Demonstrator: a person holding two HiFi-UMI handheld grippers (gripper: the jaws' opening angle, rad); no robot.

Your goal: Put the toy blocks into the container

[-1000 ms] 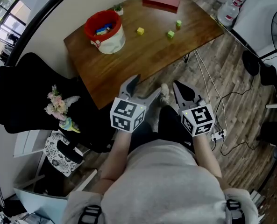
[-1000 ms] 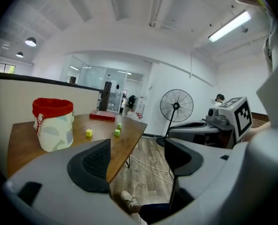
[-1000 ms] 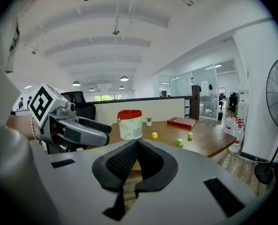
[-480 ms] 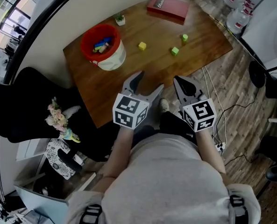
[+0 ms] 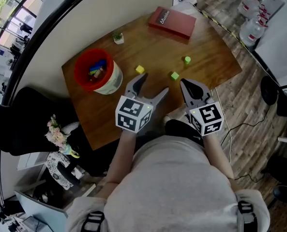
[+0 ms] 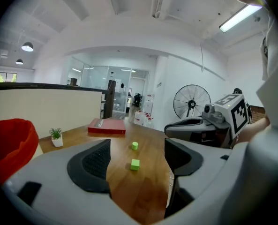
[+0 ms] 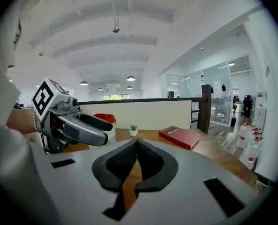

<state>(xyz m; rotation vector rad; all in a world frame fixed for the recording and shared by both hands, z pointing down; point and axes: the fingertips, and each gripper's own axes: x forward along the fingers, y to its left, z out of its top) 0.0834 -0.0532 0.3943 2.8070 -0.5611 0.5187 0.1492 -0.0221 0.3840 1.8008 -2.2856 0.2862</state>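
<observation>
The left tongs (image 5: 152, 85) hang over the near edge of the wooden worktop (image 5: 211, 64) with their jaws spread wide and nothing between them. In the left gripper view (image 6: 135, 161) the gap frames only bare wood and, farther off, a green cube (image 6: 135, 164). Just to their right, the right tongs (image 5: 188, 87) point the same way. The right gripper view (image 7: 137, 146) shows their ribbed pads (image 7: 150, 159) meeting at the tips with nothing caught between. Three toy blocks lie loose on the worktop beyond both tongs. A yellow cube (image 5: 140, 69) sits ahead of the left tongs, the green cube (image 5: 175, 75) lies ahead of the gap between the two tongs, and a green cylinder (image 5: 187, 59) stands a little farther back. They are near one another without touching. The container (image 5: 110, 83), a white tub with a red lining, stands near the worktop's left edge, well apart from the loose blocks. Several coloured blocks (image 5: 96, 71) lie inside it. A small potted plant (image 5: 117, 36) stands behind the container by the far edge, and a red book (image 5: 172, 21) lies flat at the far right corner. In the left gripper view a standing fan (image 6: 191, 102) rises in the room beyond the worktop.
</observation>
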